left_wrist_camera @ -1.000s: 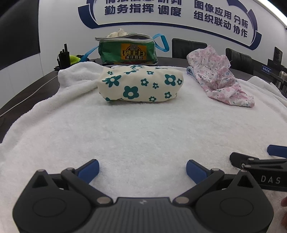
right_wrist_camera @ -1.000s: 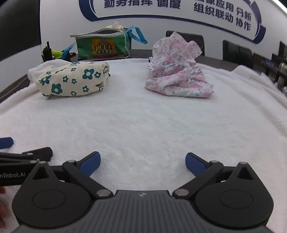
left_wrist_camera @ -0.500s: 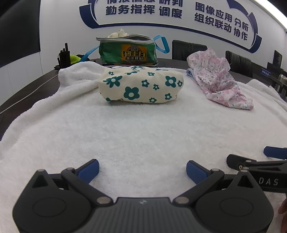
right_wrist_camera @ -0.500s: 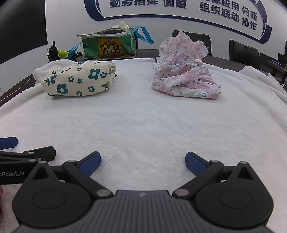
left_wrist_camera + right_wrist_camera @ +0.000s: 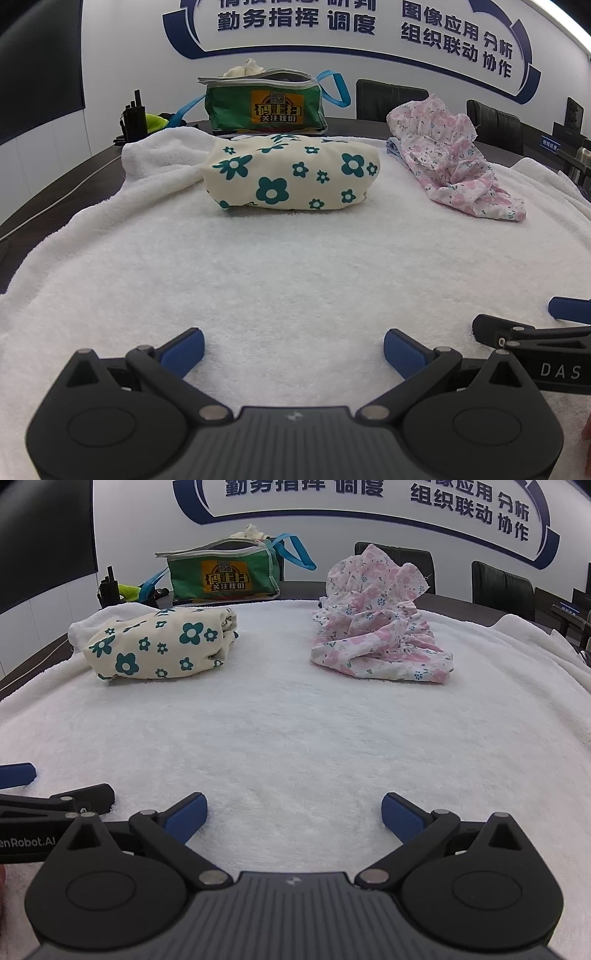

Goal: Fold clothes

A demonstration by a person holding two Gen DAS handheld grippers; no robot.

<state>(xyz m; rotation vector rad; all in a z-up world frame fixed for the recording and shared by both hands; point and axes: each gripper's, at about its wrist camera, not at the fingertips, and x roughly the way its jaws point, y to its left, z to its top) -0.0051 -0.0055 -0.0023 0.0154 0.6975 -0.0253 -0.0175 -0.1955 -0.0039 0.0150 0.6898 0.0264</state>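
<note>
While both grippers are sitting low over the white towel (image 5: pixel 295 266), I am seeing my left gripper (image 5: pixel 293 350) with its blue fingertips (image 5: pixel 183 349) spread wide and gripping nothing. My right gripper (image 5: pixel 293 814) is standing just as wide, also with nothing between its pads, and it is showing at the right edge of the left wrist view, just beside the left one. The cream garment with teal flowers (image 5: pixel 291 173) is lying folded into a compact bundle on the far left part of the towel. The pink floral garment (image 5: pixel 376 627) is lying crumpled in a heap to its right, well apart from it and from both grippers. A green bag (image 5: pixel 264 105) is standing behind the folded bundle, on the dark table (image 5: pixel 55 184).
</note>
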